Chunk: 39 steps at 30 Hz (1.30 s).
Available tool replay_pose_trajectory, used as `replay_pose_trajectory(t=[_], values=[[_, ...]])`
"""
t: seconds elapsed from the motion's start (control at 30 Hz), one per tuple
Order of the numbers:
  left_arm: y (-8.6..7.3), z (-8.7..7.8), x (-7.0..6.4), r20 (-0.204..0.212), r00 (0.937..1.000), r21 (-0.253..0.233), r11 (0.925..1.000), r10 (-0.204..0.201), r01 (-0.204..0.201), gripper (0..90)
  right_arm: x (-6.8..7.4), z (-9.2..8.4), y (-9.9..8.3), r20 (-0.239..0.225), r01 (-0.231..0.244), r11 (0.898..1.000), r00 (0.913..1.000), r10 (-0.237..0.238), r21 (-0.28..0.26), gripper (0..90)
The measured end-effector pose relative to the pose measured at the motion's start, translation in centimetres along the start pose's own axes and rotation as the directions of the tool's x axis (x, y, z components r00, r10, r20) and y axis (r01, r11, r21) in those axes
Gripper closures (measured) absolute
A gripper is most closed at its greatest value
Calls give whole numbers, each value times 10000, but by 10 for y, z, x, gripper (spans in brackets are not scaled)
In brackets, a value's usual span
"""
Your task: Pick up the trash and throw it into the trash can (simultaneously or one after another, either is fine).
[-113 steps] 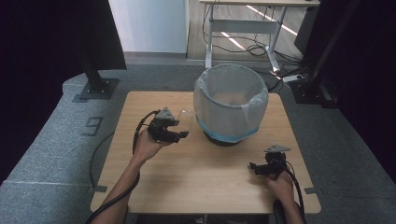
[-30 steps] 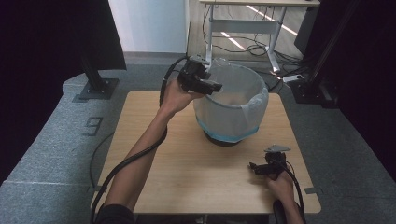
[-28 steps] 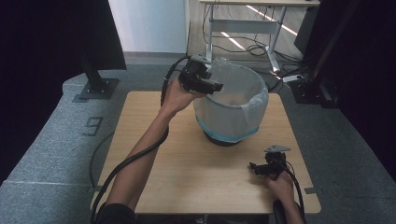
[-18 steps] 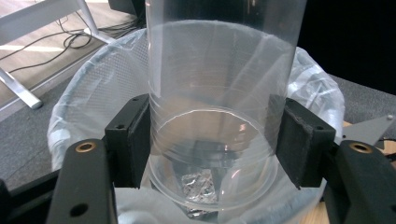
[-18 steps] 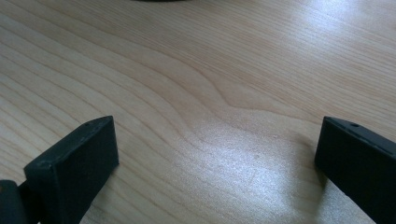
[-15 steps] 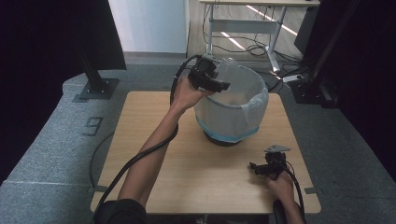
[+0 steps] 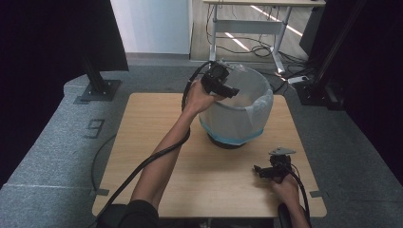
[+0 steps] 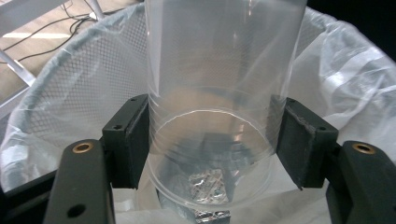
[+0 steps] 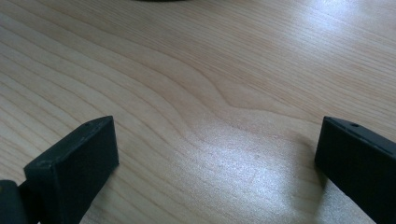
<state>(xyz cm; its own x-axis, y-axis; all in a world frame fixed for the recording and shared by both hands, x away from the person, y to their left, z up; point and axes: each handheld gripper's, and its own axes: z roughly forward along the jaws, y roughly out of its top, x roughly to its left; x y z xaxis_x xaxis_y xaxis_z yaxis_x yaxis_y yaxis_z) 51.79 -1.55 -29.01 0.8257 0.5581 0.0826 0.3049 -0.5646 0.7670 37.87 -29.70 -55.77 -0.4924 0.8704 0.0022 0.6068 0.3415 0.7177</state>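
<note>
left gripper (image 7: 230,90) over the mouth of the round mesh bin lined with a white plastic bag (image 7: 247,121), pads pinching a clear plastic cup (image 8: 210,116), jaws just starting to ease apart. crumpled foil scrap (image 8: 208,184) below, inside the bin. right gripper (image 7: 260,170) low over the light wooden table (image 7: 157,123), jaws spread wide, nothing between.

The back centre of the bench (image 7: 152,142) is taken up by a lined bin (image 7: 237,118), its open mouth partly blocked by a clear cup (image 8: 210,93). Unobstructed bench surface is seen left of and in front of the bin, as far as the right hand-held gripper (image 7: 266,171).
</note>
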Motion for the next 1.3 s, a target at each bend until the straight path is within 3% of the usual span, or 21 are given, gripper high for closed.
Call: replay_pose_trajectory(t=[0.3, 0.43, 0.63, 1.3], values=[[-6, 11, 4, -145, 9998, 337, 9993, -136, 141, 286, 0, 0, 0, -1, -7, 10000, 10000, 7, 2, 0], [-6, 15, 8, -67, 9983, 381, 9976, -579, 581, 145, 0, 0, 0, 0, -8, 10000, 10000, 8, 3, 0], [-5, 14, 9, -141, 9979, 404, 9971, -634, 639, 22, 0, 0, 0, -1, -9, 10000, 10000, 9, 3, 0], [-4, -29, 8, 41, 9993, -239, 9990, -368, 368, 0, 0, 0, 0, -2, -7, 10000, 10000, 7, 3, 0]])
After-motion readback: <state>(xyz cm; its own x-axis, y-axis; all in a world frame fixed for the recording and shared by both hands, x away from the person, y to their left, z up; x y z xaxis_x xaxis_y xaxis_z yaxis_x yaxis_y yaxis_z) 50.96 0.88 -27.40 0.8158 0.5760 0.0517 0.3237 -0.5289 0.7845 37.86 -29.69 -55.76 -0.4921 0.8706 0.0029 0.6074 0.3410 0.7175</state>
